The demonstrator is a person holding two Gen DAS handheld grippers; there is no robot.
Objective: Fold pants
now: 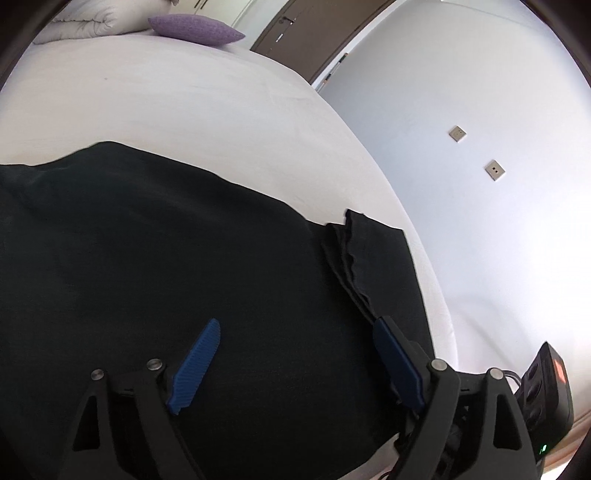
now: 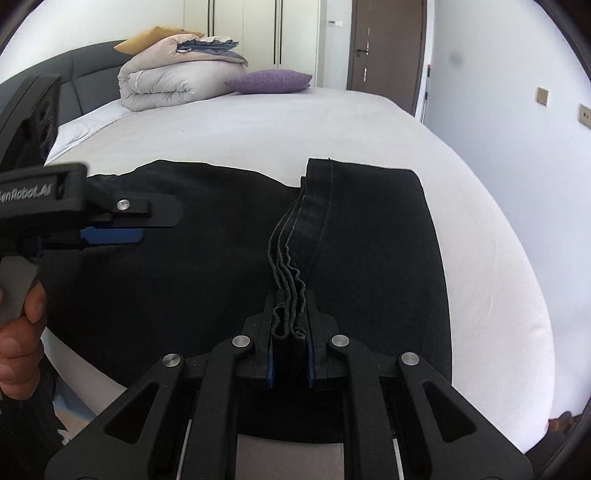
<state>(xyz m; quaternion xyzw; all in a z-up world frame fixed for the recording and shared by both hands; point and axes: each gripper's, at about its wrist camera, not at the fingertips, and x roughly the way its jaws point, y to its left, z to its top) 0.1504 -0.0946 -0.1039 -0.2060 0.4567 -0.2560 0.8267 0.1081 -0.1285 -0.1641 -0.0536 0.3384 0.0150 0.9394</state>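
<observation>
Although the pants (image 2: 221,240) are already laid doubled across the bed (image 2: 295,125), folding is judged unfinished; the stacked hems (image 2: 290,273) are clenched in the right gripper (image 2: 290,354); the left gripper (image 1: 295,354) is held released above the cloth.

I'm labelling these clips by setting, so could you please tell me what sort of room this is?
Most likely a bedroom. The black pants lie on a wide bed with a padded headboard, a folded duvet and purple cushion sit at its head, and tall wardrobe doors stand behind.
</observation>
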